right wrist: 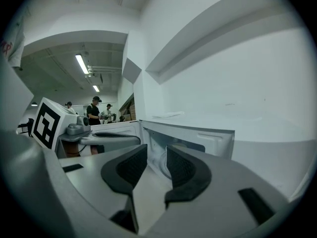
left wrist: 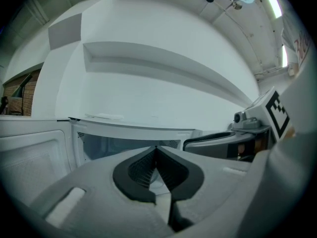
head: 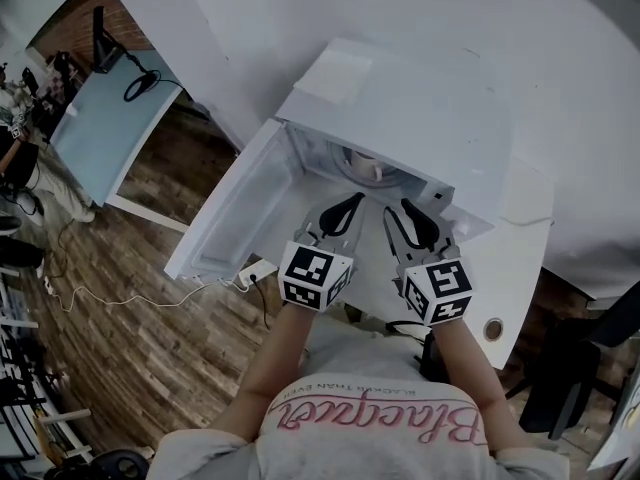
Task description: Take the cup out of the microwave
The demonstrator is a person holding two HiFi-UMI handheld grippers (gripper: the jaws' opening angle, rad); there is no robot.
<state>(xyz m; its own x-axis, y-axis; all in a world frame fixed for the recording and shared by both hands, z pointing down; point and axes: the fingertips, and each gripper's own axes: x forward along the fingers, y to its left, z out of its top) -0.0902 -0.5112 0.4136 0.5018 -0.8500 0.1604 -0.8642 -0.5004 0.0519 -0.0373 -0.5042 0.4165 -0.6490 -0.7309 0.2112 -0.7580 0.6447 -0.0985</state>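
Head view: a person in a shirt (head: 375,423) printed with pink script, upside down from here and not clearly legible, reaches both forearms from six o'clock toward a white microwave (head: 420,118). Its door (head: 235,213) hangs open at nine o'clock of the cavity. Each gripper carries a cube of black-and-white square markers. The left gripper (head: 350,202) has its jaws pressed together with nothing between them. Just beside it, the right gripper (head: 406,209) has its jaws parted and empty. Both point nearly level at the opening. The cup (head: 368,165) sits inside the cavity, at twelve o'clock of the grippers, untouched.
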